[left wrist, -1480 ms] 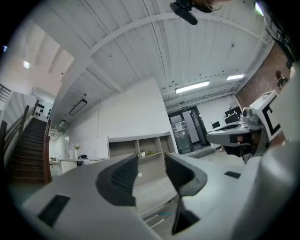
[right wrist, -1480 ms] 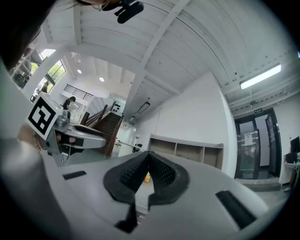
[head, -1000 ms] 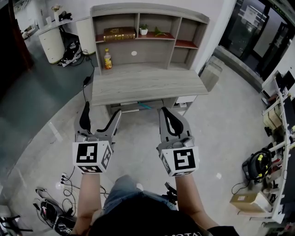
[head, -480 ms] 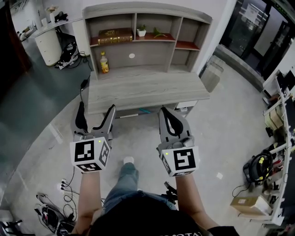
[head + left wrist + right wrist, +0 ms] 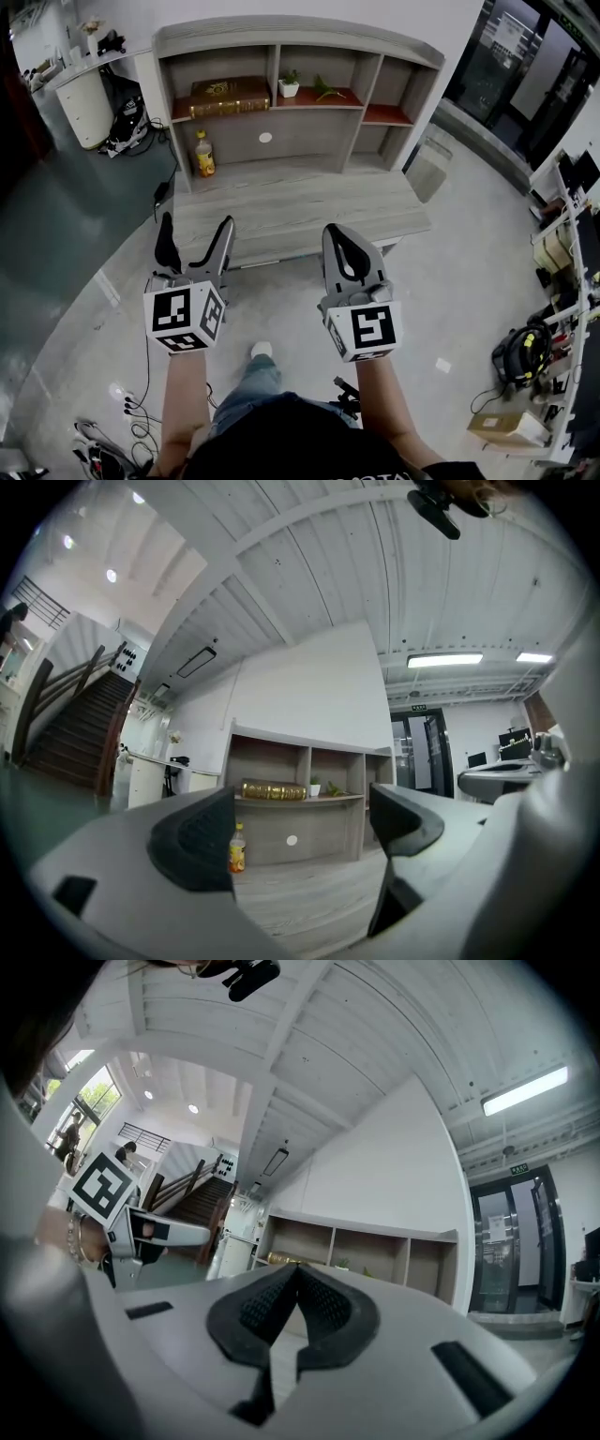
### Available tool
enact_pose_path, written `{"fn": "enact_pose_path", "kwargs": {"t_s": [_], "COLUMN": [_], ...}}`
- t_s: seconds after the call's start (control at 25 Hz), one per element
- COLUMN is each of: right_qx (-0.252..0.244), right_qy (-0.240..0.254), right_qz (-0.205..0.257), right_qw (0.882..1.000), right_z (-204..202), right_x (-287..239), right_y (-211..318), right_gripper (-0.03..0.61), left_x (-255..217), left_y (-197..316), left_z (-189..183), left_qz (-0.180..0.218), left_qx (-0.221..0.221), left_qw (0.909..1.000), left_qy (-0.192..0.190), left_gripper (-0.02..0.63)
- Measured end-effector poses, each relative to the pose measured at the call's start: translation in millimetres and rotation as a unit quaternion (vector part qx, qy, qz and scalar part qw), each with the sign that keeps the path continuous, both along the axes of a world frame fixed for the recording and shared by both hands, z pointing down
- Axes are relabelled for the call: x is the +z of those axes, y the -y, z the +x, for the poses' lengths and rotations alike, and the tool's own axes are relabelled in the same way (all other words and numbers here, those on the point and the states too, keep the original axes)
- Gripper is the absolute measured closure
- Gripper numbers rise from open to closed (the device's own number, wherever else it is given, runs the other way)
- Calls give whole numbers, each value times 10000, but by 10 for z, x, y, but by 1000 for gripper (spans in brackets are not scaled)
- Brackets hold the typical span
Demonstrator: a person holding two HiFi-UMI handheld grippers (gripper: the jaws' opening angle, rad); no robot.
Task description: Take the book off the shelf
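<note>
Black-padded jaws of the left gripper (image 5: 197, 227) stand wide apart with nothing between them; those of the right gripper (image 5: 340, 236) are pressed together, empty. Both hang just short of the grey wooden tabletop (image 5: 309, 202). Beyond, the brown book (image 5: 230, 96) lies flat in the upper left compartment of the shelf (image 5: 281, 34), with a yellow bottle (image 5: 202, 155) on the tabletop below it.
</note>
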State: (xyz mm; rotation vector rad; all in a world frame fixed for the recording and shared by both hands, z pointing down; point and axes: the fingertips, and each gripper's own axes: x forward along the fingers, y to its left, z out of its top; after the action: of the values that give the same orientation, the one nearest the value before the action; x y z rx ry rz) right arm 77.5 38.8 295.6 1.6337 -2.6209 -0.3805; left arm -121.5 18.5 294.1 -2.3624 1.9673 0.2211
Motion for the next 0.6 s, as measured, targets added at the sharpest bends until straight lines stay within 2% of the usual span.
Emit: {"fn": "enact_pose_path", "kwargs": {"t_s": [0.28,0.6], "right_qx": [82,169], "right_qy": [-65,-188], "right_qz": [37,-26], "right_qw": [9999,9997], "right_z": [-242,-477], "right_x": [-66,-40], "right_y": [846,1598], "right_gripper": [569,569], "left_x": [-29,-6], "left_y": [873,1687], "left_z": [-229,-244], "left_qz": [-3,-28], "left_qx": [117,477], "left_qw": [9999,9988], "left_qy": [-18,66], "left_gripper": [172,172]}}
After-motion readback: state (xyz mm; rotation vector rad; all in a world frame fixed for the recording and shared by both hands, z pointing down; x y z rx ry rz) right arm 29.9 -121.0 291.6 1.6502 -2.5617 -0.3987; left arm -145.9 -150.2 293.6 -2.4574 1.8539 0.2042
